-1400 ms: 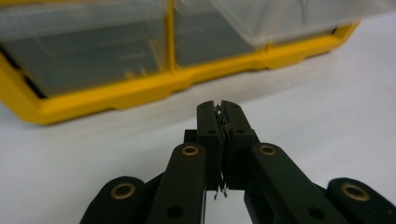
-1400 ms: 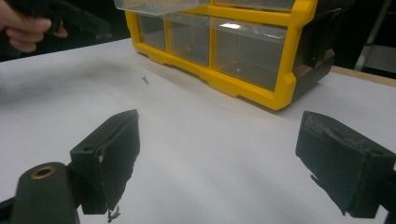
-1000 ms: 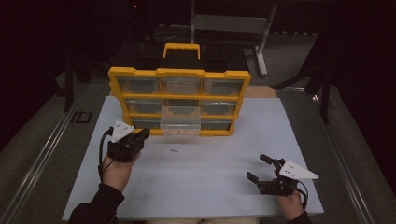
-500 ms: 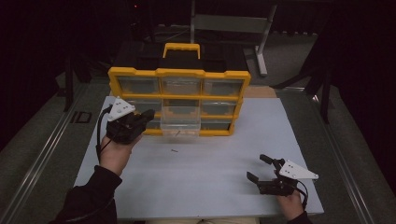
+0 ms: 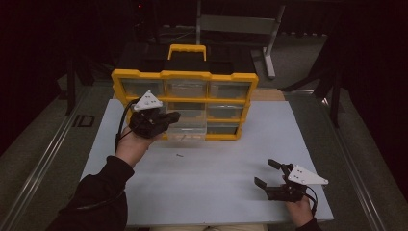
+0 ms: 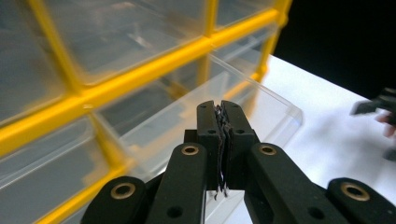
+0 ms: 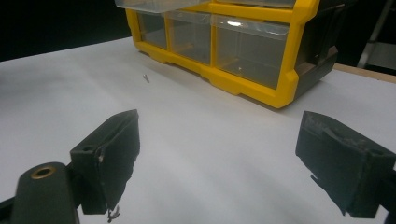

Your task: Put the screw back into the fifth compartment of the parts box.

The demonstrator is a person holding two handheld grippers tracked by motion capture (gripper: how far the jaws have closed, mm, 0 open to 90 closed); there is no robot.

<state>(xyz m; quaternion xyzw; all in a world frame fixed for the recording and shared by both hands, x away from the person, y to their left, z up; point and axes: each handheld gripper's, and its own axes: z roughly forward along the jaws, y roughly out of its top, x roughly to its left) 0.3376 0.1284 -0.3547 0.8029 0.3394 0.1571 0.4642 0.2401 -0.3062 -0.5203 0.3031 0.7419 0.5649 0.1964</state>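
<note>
Darkness ringed the whole scene, and the white table (image 5: 202, 178) lay bright in the middle of it, bare enough to work on; at its far edge stood the yellow organizer (image 5: 185, 77) with its carrying handle up top, its clear-fronted compartments facing the person so every drawer could be reached from the near side; one clear drawer (image 5: 185, 130) in the lower middle stood pulled out toward the table, likely so something could be dropped in or fished out; it was a see-through plastic tray, thin-walled, and what it held could not be told from here; the left gripper (image 5: 174, 116) hung just above that drawer's left end, jaws pressed flat together with nothing seen between them, pointed in at the cabinet as if lining up on the drawer; in the left gripper view the shut pads (image 6: 223, 135) sat right over the drawer's rim; the right gripper (image 5: 267, 173) rested low at the near right corner, well apart from the cabinet, jaws spread wide and empty, parked out of the way; smallest of all, a tiny screw-like bit (image 5: 179, 155) lay loose on the table just in front of the open drawer.
</note>
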